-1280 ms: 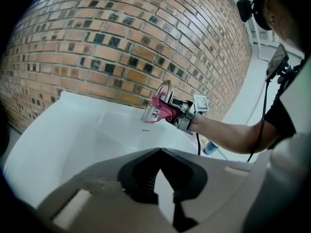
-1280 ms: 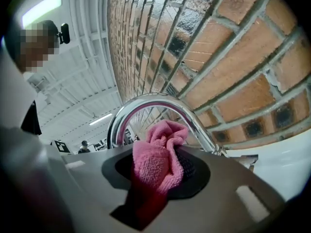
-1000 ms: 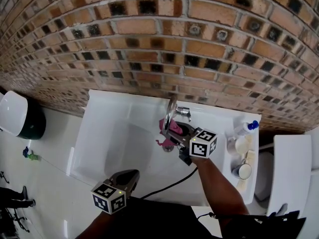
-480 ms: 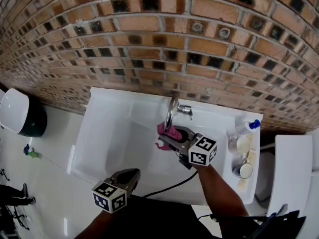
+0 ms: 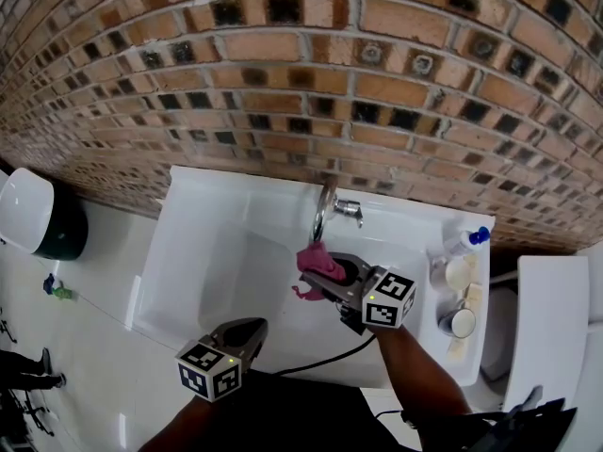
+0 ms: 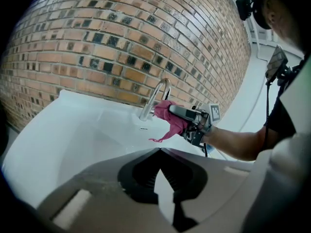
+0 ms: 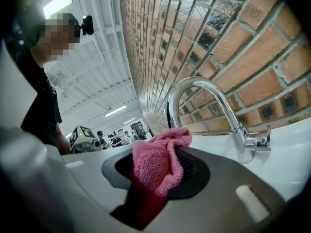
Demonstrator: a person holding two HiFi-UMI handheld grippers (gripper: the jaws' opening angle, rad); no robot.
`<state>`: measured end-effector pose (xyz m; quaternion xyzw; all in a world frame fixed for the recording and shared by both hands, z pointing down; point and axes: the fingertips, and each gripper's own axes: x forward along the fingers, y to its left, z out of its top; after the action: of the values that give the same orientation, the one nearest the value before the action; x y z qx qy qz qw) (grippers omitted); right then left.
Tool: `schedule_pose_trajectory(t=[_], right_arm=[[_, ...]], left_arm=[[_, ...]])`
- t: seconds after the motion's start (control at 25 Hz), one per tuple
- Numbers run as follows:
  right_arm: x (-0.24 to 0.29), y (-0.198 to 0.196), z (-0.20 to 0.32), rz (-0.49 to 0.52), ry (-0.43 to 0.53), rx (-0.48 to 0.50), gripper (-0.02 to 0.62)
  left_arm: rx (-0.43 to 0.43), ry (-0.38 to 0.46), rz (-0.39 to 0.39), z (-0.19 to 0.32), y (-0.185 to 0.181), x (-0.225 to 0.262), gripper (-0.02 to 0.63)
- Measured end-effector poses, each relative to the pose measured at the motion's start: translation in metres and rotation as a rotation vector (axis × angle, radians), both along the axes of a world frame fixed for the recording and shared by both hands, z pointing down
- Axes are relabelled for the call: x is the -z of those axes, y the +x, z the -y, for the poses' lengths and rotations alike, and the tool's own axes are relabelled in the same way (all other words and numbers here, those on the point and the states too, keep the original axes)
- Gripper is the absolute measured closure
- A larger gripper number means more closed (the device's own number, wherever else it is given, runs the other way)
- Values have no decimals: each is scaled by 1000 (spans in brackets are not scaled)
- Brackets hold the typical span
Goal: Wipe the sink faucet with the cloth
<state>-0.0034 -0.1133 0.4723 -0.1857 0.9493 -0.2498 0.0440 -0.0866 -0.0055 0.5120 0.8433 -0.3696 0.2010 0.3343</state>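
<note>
A chrome faucet (image 5: 325, 207) (image 6: 154, 98) (image 7: 210, 99) curves out from the back rim of the white sink (image 5: 212, 252) below the brick wall. My right gripper (image 5: 318, 273) (image 7: 163, 161) is shut on a pink cloth (image 5: 317, 263) (image 6: 173, 120) (image 7: 156, 165). It holds the cloth over the basin, just in front of the spout's end; whether they touch is unclear. A loose corner of the cloth hangs down. My left gripper (image 5: 247, 332) (image 6: 159, 150) hovers shut and empty at the sink's front edge, pointing toward the faucet.
A bottle with a blue cap (image 5: 467, 242) and two round containers (image 5: 459, 322) stand on the sink's right ledge. A black cable (image 5: 316, 354) trails from my right gripper across the front rim. A white-lidded bin (image 5: 36, 219) stands at left, a white unit (image 5: 551, 314) at right.
My right gripper has drawn the pink cloth down off the spout, a little toward the front of the basin. The left gripper has barely moved.
</note>
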Motion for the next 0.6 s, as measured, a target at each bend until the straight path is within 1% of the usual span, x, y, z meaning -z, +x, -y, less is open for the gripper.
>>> schedule_pose_trajectory(t=[0.12, 0.16, 0.24, 0.32, 0.4, 0.48, 0.6], right_arm=[[8, 1, -4, 15, -8, -4, 453], [8, 1, -6, 6, -13, -3, 453], [4, 5, -9, -45, -33, -16, 453], [-3, 18, -7, -111, -71, -73, 453], [1, 40, 3, -131, -112, -164, 453], [19, 67, 19, -77, -124, -262, 453], [53, 109, 54, 40, -97, -398, 453]], left_arm=[[-3, 3, -3, 2, 0, 0, 603], [-4, 5, -4, 2, 0, 0, 603], [-4, 7, -5, 2, 0, 1, 603], [-2, 10, -7, 3, -1, 2, 603], [3, 11, -11, 4, -2, 3, 603], [7, 12, -15, 6, -3, 5, 603], [10, 16, -15, 9, -3, 6, 603]])
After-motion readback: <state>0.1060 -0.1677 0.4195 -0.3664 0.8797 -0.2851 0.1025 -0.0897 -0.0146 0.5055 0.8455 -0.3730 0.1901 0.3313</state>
